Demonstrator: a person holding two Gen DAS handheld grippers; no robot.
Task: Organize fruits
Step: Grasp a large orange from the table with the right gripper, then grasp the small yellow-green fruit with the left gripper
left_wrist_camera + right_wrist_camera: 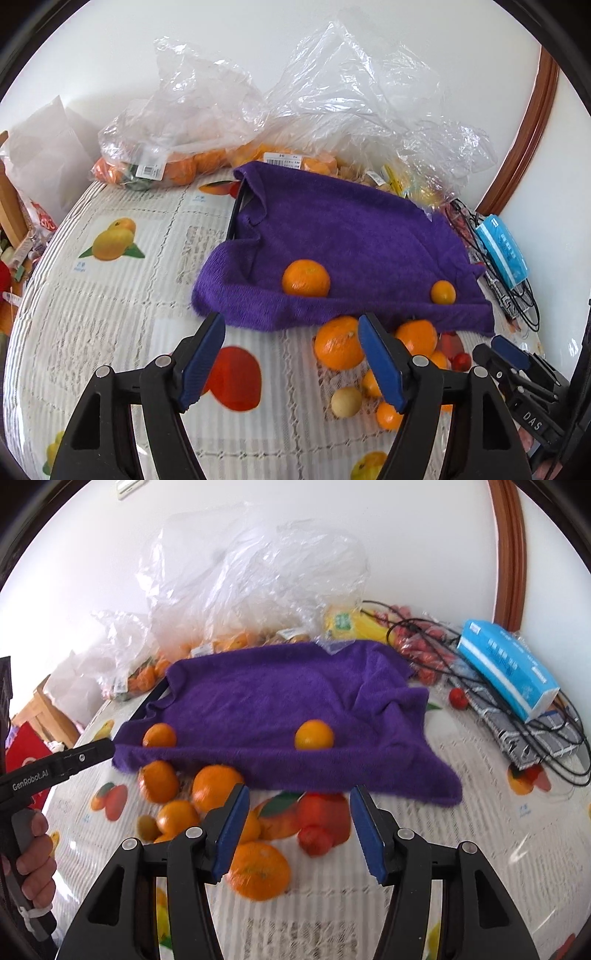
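A: What is sitting on the purple towel (343,236)?

B: Two fruits are resting near its front edge: an orange (306,277) toward the left side and a smaller yellow-orange fruit (443,292) toward the right corner. The towel is draping over something dark, and one black edge is showing at its left side.

A: And the loose fruit?

B: A cluster of oranges (216,786) is lying on the tablecloth (110,295) just in front of the towel's front edge, with one pale yellow fruit (346,401) among them. One large orange (258,875) is sitting a little farther out from the towel, close under the right gripper.

A: How are the grippers standing?

B: The left gripper (291,360) is hovering in front of the towel with its blue pads spread wide and nothing between them. The right gripper (299,834) is also hanging in front of the towel, pads apart and gripping nothing; a small red fruit (314,840) is lying on the cloth below the gap.

A: What is behind the towel?

B: Clear plastic bags (184,122) holding more oranges are lying against the wall. To the towel's right, a blue tissue pack (508,666) is resting on tangled black cables (546,738).
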